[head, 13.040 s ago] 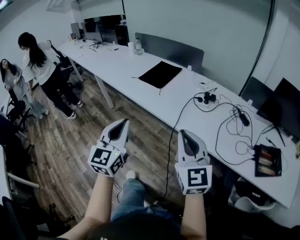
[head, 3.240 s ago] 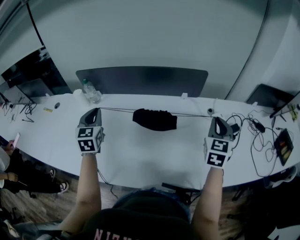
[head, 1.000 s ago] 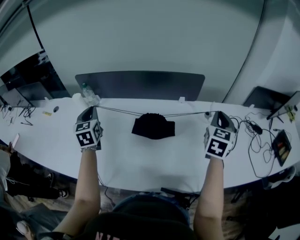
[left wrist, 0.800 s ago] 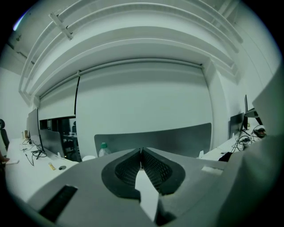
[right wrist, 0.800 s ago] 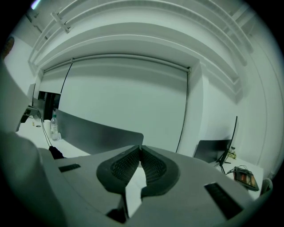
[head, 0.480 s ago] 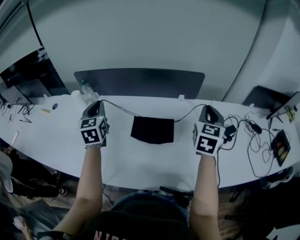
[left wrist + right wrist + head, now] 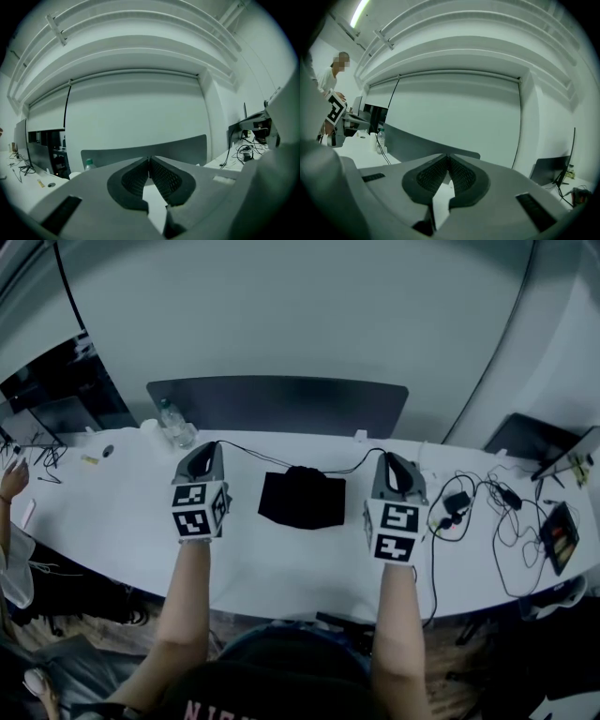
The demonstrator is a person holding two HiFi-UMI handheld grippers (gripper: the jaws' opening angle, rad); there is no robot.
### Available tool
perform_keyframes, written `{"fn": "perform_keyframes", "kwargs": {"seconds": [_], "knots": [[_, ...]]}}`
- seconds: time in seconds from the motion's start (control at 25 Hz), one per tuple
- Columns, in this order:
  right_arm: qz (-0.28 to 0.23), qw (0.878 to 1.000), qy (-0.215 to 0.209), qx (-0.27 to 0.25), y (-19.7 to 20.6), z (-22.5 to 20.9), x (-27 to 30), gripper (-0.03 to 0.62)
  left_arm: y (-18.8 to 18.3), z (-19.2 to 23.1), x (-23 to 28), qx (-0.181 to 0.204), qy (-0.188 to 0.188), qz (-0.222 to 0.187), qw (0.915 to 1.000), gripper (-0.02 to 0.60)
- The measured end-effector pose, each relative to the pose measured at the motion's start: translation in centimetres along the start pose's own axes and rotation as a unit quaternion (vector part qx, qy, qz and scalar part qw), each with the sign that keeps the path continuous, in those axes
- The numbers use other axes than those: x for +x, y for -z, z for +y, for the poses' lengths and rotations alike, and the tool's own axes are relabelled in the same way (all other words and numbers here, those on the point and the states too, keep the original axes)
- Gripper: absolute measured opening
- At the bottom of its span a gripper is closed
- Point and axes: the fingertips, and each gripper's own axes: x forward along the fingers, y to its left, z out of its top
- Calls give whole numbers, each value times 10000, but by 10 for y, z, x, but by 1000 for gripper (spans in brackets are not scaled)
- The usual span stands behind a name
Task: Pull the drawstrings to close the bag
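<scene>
A black drawstring bag [image 7: 302, 498] lies on the white table [image 7: 281, 563], its mouth gathered at the far edge. Two thin black drawstrings run slack from that mouth, one to each side. The left drawstring [image 7: 248, 457] curves to the tip of my left gripper [image 7: 210, 448], which is shut on it. The right drawstring [image 7: 352, 465] leads to my right gripper [image 7: 388, 461], likewise shut on it. In the left gripper view the jaws [image 7: 149, 159] meet at the tips, and so do those in the right gripper view [image 7: 449, 156]; the string itself is too thin to make out there.
A dark partition [image 7: 279, 405] stands along the table's far edge. A water bottle [image 7: 174, 424] stands at the back left. Tangled cables and a charger [image 7: 461, 501] lie at the right, with a dark device [image 7: 560, 535] further right. A person's hand [image 7: 12, 476] shows at the left edge.
Both grippers have moved inward toward the bag. The drawstrings, taut in a straight line a second ago, now hang slack in curves. The bag's mouth stays gathered.
</scene>
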Motion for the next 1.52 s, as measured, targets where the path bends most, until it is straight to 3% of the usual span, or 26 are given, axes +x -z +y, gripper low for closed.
{"fn": "perform_keyframes", "kwargs": {"seconds": [0.28,0.72,1.52], "knots": [[-150,9998,-105,-3,-4,17,0,6,-6,-22,-1,164,203,-154,9995,14],[-757,9970,-127,-60,-23,24,-11,6,-30,-39,-16,393,409,-926,9941,14],[-994,9948,-164,-176,-34,28,-16,6,-42,-39,-22,366,479,-1209,9908,14]]}}
